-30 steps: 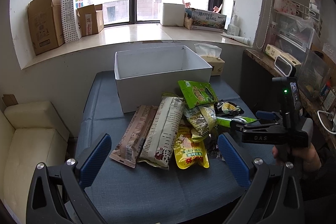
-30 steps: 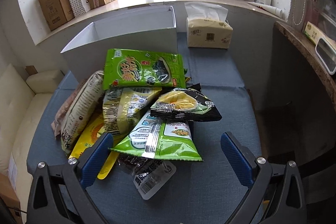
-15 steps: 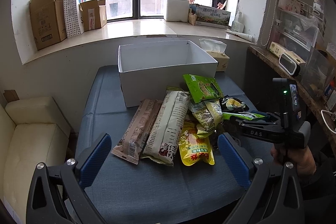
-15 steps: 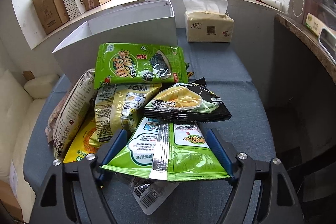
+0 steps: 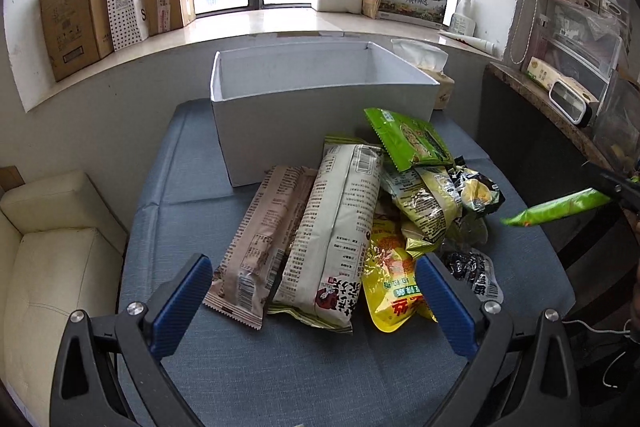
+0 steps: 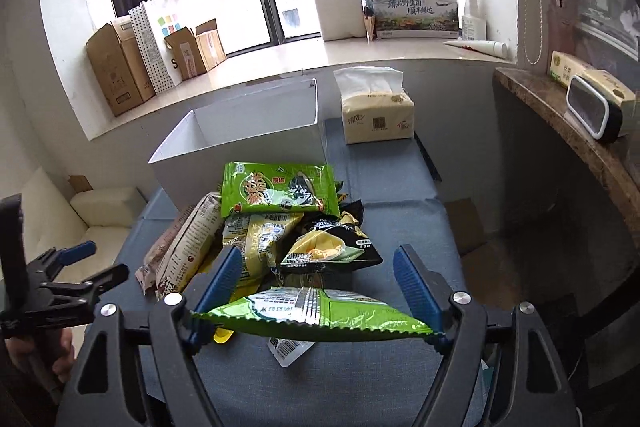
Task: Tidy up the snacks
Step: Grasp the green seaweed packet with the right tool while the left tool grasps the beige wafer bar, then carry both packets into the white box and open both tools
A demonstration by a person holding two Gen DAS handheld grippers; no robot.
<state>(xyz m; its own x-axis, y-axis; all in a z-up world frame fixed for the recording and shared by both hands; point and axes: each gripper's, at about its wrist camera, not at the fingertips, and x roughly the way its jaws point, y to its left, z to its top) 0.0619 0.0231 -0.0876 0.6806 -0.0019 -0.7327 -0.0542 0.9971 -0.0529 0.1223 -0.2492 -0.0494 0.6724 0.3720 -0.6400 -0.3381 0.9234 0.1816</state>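
A pile of snack packets (image 5: 360, 219) lies on the blue table in front of an empty white box (image 5: 320, 95). My right gripper (image 6: 316, 275) is shut on a light green snack bag (image 6: 320, 315) and holds it lifted above the pile; the bag also shows at the right edge of the left wrist view (image 5: 556, 207). My left gripper (image 5: 312, 291) is open and empty, low over the near end of the brown packet (image 5: 260, 239) and the white packet (image 5: 336, 235). The white box also shows in the right wrist view (image 6: 244, 147).
A tissue pack (image 6: 376, 115) stands right of the box. A cream sofa (image 5: 52, 259) is at the left. A dark counter (image 6: 580, 135) with small items runs along the right. Cardboard boxes (image 5: 76, 19) sit on the window sill.
My right gripper closed on the light green bag and lifted it up off the pile, back to the right. My left gripper moved in lower toward the pile.
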